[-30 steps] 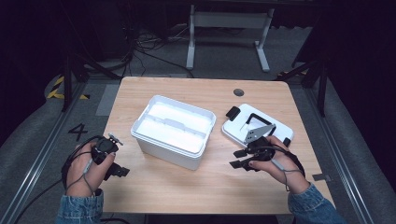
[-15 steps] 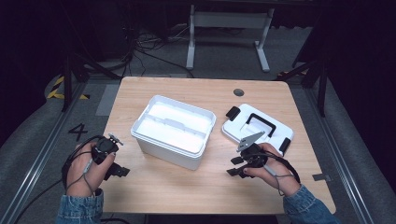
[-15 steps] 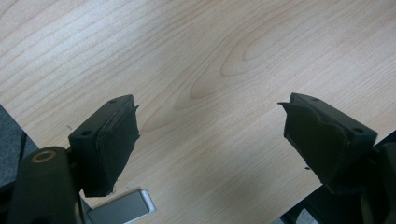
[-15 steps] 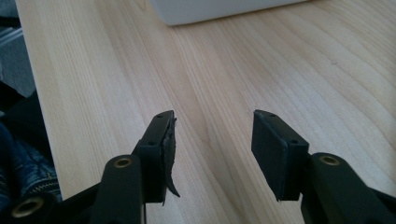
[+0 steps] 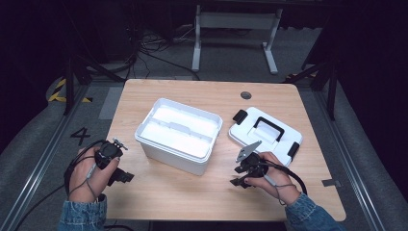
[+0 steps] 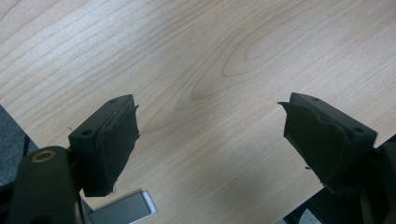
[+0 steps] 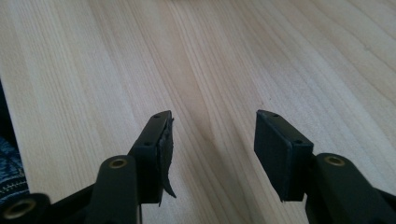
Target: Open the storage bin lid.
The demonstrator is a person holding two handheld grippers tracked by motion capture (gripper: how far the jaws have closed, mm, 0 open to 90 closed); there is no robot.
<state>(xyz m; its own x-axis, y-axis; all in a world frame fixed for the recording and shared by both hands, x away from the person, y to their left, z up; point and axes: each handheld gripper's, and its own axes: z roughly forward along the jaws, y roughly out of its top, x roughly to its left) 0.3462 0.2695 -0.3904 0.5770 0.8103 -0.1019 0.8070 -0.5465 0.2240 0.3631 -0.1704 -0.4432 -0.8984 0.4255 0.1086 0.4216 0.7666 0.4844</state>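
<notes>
An open white plastic box point(image 5: 178, 132) stands in the middle of the wooden table point(image 5: 168, 192). Its white lid point(image 5: 267, 132), with a black handle and black latches, lies flat to the right of it. My left gripper point(image 5: 121, 161) rests in a hand near the front left edge, left of the box. In the left gripper view its jaws stand wide apart point(image 6: 210, 140) over bare wood. My right gripper point(image 5: 237, 175) sits just in front of the lid. It is also open point(image 7: 212, 140), with nothing between its pads.
A small dark round cap point(image 5: 246, 95) is set into the table at the back right. Beyond the far edge, a metal stand point(image 5: 235, 29) and cables point(image 5: 144, 43) lie on the dark floor. A rail point(image 5: 38, 163) runs along the left.
My right gripper has drawn back from the lid's near edge, toward the left and the table's front. The left gripper has stayed where it was.
</notes>
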